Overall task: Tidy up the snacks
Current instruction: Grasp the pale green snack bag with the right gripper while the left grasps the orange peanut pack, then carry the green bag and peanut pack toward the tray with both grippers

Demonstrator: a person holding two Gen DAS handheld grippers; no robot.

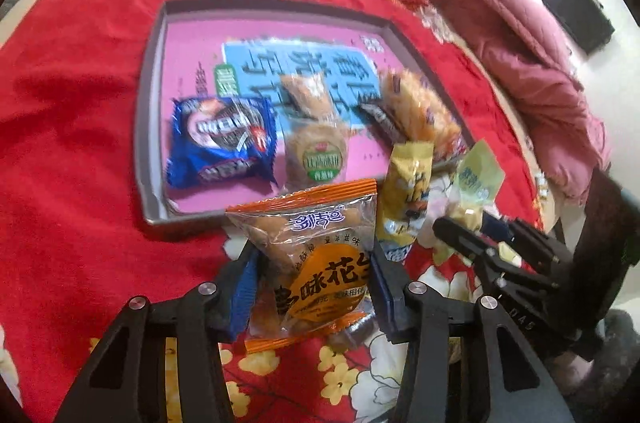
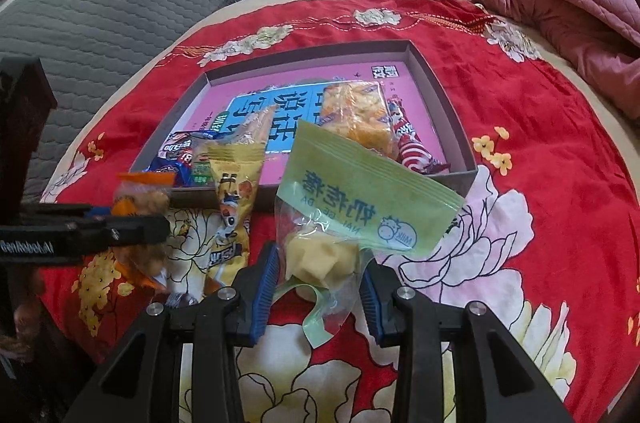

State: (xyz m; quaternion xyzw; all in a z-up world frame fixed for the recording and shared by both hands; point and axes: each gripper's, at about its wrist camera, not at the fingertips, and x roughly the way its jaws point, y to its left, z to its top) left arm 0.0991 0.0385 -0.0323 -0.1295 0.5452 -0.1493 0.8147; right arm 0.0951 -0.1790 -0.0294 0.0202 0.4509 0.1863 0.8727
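Left gripper clamps the orange peanut packet at lower centre; right gripper clamps the green milk packet; better release each low over the tray, in its free pink part

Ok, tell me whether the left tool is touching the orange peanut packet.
Touching. The left wrist view shows the left tool pinching the orange peanut packet between both pads.

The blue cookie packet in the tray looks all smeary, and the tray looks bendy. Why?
Left wrist view: motion blur smears the blue cookie packet and the printing on the tray, while the peanut packet in the left gripper stays sharp. Both views: the fisheye lens bends the tray's straight walls. Right wrist view: sharper, with bright window light at the top.
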